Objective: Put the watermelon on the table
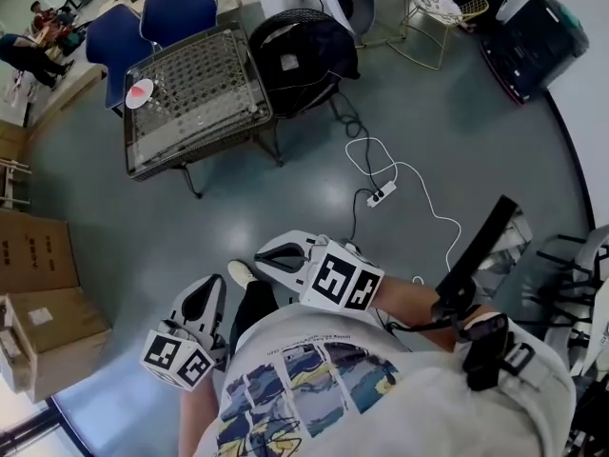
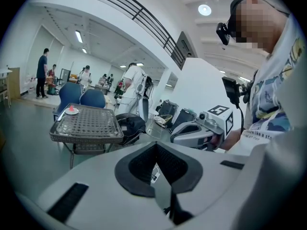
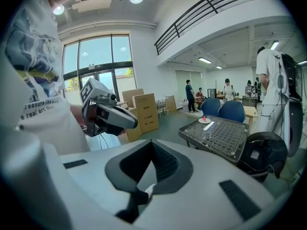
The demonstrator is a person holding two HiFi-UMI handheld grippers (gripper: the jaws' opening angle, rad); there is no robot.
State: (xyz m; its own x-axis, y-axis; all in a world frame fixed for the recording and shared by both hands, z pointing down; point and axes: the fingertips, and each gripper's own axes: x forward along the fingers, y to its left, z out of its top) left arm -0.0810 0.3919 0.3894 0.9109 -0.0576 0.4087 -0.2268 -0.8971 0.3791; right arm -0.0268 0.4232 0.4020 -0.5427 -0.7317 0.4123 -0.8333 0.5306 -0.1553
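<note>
A red watermelon slice (image 1: 140,91) lies on a small white plate at the far-left corner of a low glass-topped wicker table (image 1: 195,146). The same slice (image 2: 71,109) shows far off in the left gripper view, and the slice (image 3: 205,120) in the right gripper view too. Both grippers are held close to the person's body, several steps from the table. My left gripper (image 1: 205,295) (image 2: 156,147) is shut with nothing between its jaws. My right gripper (image 1: 268,253) (image 3: 152,145) is shut and empty as well.
Two blue chairs (image 1: 176,12) stand behind the table and a black round seat (image 1: 303,50) beside it. A white power strip with cable (image 1: 381,195) lies on the grey floor between me and the table. Cardboard boxes (image 1: 33,250) sit at left, a black case (image 1: 533,41) at upper right.
</note>
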